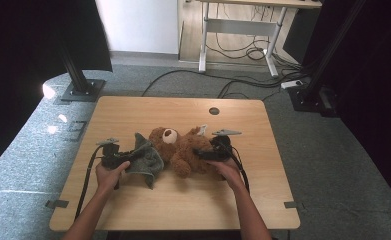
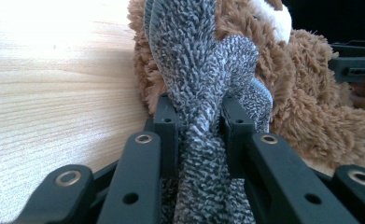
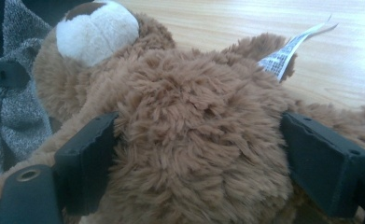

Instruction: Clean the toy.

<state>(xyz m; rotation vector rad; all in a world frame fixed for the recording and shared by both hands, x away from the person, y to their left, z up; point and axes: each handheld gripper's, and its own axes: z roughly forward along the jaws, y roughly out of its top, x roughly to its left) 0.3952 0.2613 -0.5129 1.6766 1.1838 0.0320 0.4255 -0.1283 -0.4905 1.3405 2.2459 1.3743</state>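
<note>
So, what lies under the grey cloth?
The grey cloth rests partly on the table and against the teddy bear. Whatever its folds cover stays hidden.

light wood table [image 1: 183, 200] on grey carpet [image 1: 28, 150], white wall [image 1: 138, 25] behind, second desk [image 1: 243, 25], cables [image 1: 243, 50] all over, black stands [image 1: 80, 82]

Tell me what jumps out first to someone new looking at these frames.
A brown teddy bear lies mid-table on the wooden table, a white label at its far side. The left gripper is clamped on a grey towel against the bear's side, while the right gripper straddles the bear's furry body with its jaws spread wide.
</note>
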